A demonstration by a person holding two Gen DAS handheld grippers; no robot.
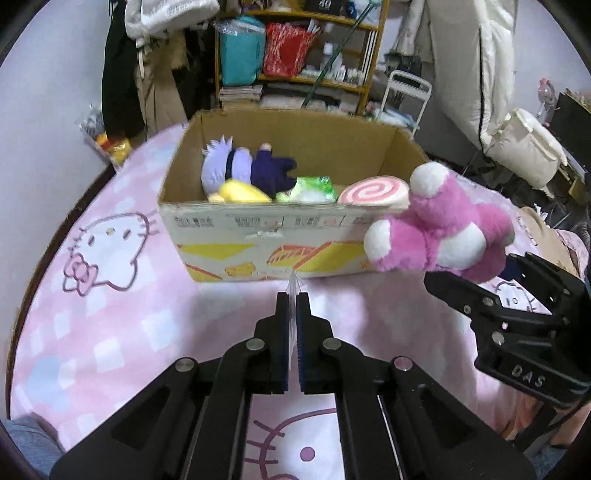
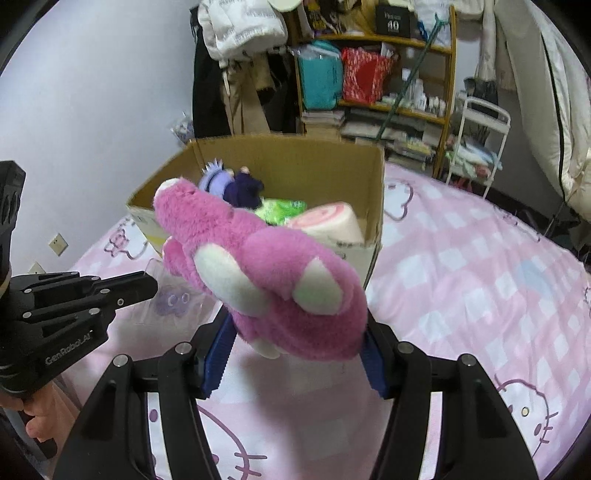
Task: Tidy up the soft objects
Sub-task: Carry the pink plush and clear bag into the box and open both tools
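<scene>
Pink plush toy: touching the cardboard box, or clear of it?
Cannot tell. Left wrist view: the pink plush toy, pinched in the right gripper, overlaps the cardboard box corner with no visible gap. Right wrist view: the toy hides that edge.

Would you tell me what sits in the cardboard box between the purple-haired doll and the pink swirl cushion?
A green plush lies between purple-haired doll and pink swirl cushion; both wrist views show it.

Home bedroom: pink cartoon-cat bedspread [image 1: 110, 302], crammed shelf [image 2: 373, 66], hanging clothes [image 2: 236, 33].
</scene>
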